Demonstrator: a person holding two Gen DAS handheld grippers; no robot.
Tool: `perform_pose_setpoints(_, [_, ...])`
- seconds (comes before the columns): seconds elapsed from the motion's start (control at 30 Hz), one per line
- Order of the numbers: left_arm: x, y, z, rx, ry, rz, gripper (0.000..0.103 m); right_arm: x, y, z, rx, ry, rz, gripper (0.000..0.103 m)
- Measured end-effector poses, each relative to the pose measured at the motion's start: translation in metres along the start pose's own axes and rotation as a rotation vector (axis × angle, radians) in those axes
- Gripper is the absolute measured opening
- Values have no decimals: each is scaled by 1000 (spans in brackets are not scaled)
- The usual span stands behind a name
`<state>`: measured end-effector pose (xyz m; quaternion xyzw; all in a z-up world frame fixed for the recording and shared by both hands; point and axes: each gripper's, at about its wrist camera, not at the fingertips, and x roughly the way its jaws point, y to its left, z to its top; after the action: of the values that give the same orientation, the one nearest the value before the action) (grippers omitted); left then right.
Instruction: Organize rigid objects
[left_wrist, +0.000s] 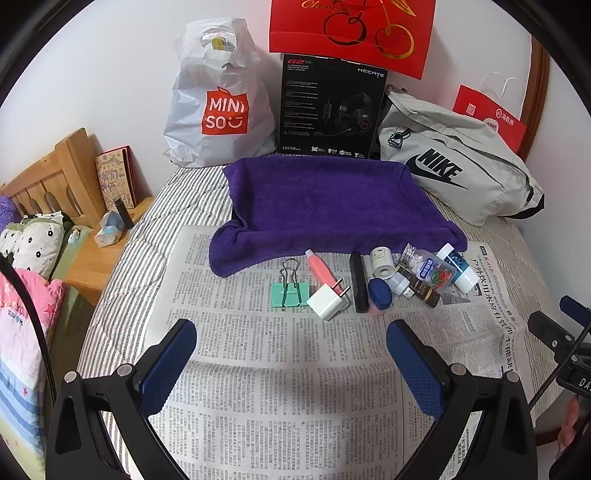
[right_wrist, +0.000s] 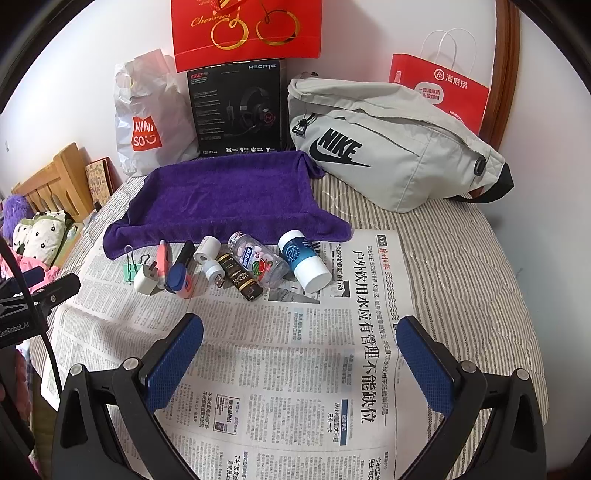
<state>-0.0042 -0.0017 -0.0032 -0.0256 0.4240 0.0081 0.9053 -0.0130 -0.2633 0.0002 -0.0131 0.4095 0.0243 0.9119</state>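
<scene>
Several small objects lie in a row on a newspaper (left_wrist: 280, 369) in front of a purple towel (left_wrist: 325, 199): a green binder clip (left_wrist: 290, 291), a white plug adapter (left_wrist: 327, 302), a pink tube (left_wrist: 320, 267), a black bar (left_wrist: 359, 280), a blue case (left_wrist: 379, 291), a tape roll (left_wrist: 382, 261), a candy bottle (left_wrist: 428, 267) and a blue-and-white bottle (left_wrist: 458, 267). My left gripper (left_wrist: 291, 332) is open and empty, short of the clip and adapter. My right gripper (right_wrist: 299, 328) is open and empty, short of the dark lighter (right_wrist: 240, 277) and blue-and-white bottle (right_wrist: 303, 258).
The newspaper lies on a striped bed cover (right_wrist: 461, 258). Behind the towel stand a Miniso bag (left_wrist: 221, 103), a black headset box (left_wrist: 330, 107), a grey Nike bag (left_wrist: 454, 158) and red paper bags (left_wrist: 351, 33). A wooden bedside shelf (left_wrist: 92, 258) is at the left.
</scene>
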Motion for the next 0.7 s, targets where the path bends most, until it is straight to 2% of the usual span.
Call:
perform_pose_setpoints(0.4, [24, 4, 0, -5, 22, 16, 103, 11, -3, 1, -20, -3, -1, 103])
perform_pose_setpoints(0.7, [71, 17, 3, -16, 75, 54, 103, 36, -8, 0, -39, 16, 2, 103])
